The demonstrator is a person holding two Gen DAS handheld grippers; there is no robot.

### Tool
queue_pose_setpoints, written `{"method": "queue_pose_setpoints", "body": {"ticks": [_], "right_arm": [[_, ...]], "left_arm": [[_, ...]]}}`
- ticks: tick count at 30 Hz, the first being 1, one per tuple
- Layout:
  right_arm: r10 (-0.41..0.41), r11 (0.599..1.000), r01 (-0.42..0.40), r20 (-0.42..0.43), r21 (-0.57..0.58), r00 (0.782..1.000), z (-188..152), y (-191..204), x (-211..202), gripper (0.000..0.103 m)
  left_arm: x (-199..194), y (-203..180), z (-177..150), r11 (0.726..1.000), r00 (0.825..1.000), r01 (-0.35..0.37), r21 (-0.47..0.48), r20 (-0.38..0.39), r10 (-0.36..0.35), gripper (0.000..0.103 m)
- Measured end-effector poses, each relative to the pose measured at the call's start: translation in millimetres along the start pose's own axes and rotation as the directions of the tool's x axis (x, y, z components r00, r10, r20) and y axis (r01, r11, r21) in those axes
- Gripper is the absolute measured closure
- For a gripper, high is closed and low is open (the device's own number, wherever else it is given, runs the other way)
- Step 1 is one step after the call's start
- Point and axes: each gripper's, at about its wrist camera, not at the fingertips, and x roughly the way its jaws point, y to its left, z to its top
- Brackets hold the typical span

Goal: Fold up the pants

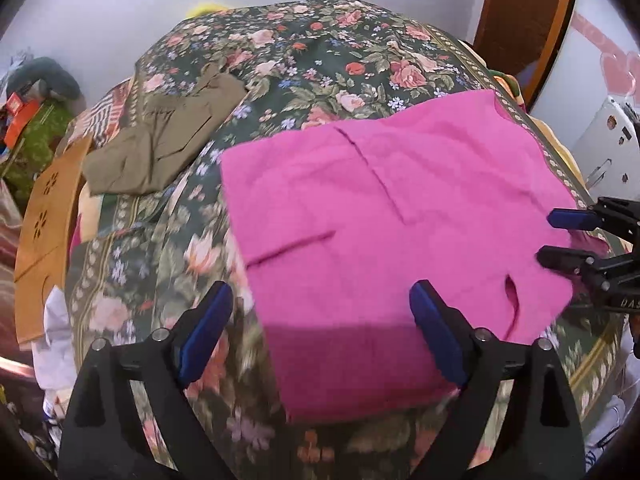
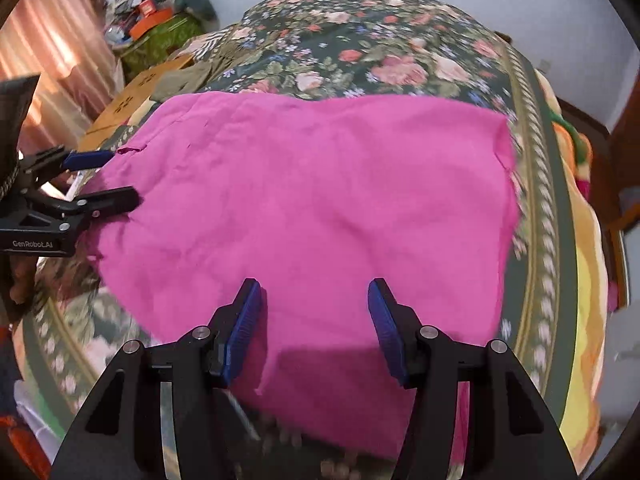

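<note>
The pink pants (image 1: pixel 380 216) lie folded flat on a floral bedspread (image 1: pixel 304 60); they also fill the middle of the right wrist view (image 2: pixel 320 208). My left gripper (image 1: pixel 322 300) is open and empty above their near left edge; it also shows in the right wrist view (image 2: pixel 118 178) at the pants' left edge. My right gripper (image 2: pixel 314 300) is open and empty above their near edge; in the left wrist view it (image 1: pixel 554 238) sits at the pants' right edge, jaws apart.
Olive-green folded pants (image 1: pixel 160 140) lie on the bed to the far left. An orange cardboard box (image 1: pixel 48 220) stands at the bed's left edge. Clutter and a green bag (image 2: pixel 160 36) sit by the wall. A wooden door (image 1: pixel 524 20) is at the back right.
</note>
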Motion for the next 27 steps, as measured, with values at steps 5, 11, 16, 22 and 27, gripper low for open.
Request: {"method": "queue_pose_setpoints", "body": {"ticks": [5, 11, 16, 22, 27], "right_arm": [[-0.039, 0.999, 0.039, -0.002, 0.011, 0.999, -14.9, -3.3, -13.9, 0.051], [-0.067, 0.998, 0.067, -0.004, -0.017, 0.998, -22.4, 3.7, -22.9, 0.051], [-0.048, 0.998, 0.050, 0.052, -0.049, 0.997, -14.9, 18.6, -37.5, 0.051], [0.002, 0.996, 0.008, 0.118, -0.091, 0.993, 10.6, 47.2, -39.0, 0.046], [0.042, 0.994, -0.032, 0.096, -0.107, 0.994, 14.7, 66.6, -10.9, 0.044]], "left_arm": [[-11.9, 9.2, -16.1, 0.999, 1.000, -0.017, -0.049, -0.004, 0.017, 0.006], [-30.5, 22.2, -25.5, 0.994, 0.999, 0.026, -0.108, -0.017, -0.028, 0.007], [-40.5, 31.4, -28.2, 0.973, 0.990, 0.121, -0.197, -0.047, -0.133, 0.007], [-45.4, 33.1, -41.1, 0.930, 0.964, 0.233, -0.286, -0.056, -0.259, 0.007], [-36.8, 32.7, -54.0, 0.893, 0.937, 0.291, -0.343, -0.085, -0.338, 0.007]]}}
